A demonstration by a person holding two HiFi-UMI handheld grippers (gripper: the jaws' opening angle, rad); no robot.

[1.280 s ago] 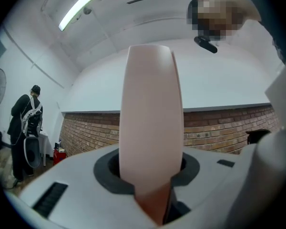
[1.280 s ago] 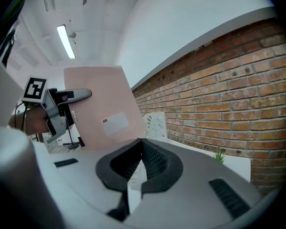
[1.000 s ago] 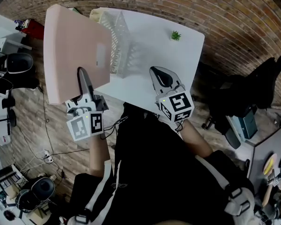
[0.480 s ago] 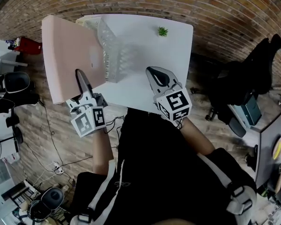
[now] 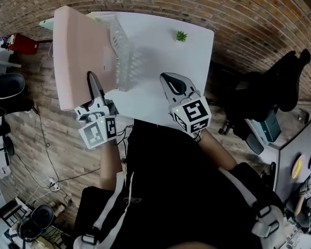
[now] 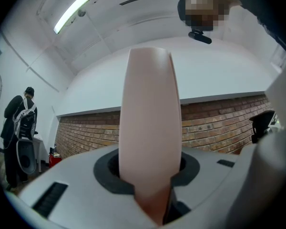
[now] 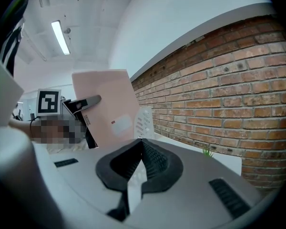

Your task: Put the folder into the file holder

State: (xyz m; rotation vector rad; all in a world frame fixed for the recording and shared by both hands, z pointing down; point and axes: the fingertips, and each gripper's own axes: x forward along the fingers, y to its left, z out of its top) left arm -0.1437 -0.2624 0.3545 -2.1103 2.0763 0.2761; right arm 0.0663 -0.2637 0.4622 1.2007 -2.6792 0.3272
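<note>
The left gripper [image 5: 93, 85] is clamped on the lower edge of the pink folder [image 5: 79, 56]. Its own view shows the jaws partly apart, with the folder's edge filling the gap and rising straight up between them. The folder is held off the table [image 5: 168, 61], nearly upright, with its long axis running from about 6 to 12 o'clock in the head view. Its label side faces 3 o'clock.

The white mesh file holder [image 5: 122, 51] stands on the table's left end, at about 1 o'clock from this gripper and just beside the folder's right edge. Its length runs roughly parallel to the folder. The coming move looks like a short slide toward 3 o'clock and then down into a slot.

The right gripper [image 5: 172, 85] is over the near part of the table with its jaw tips together and nothing between them. The holder is at its 10 o'clock, but the left gripper is plainly nearer. A small green plant [image 5: 181, 35] sits at the far edge, well clear.

Compared with a second ago, the folder has come lower and now overlaps the holder less, lying alongside it. The right gripper has hardly shifted.
</note>
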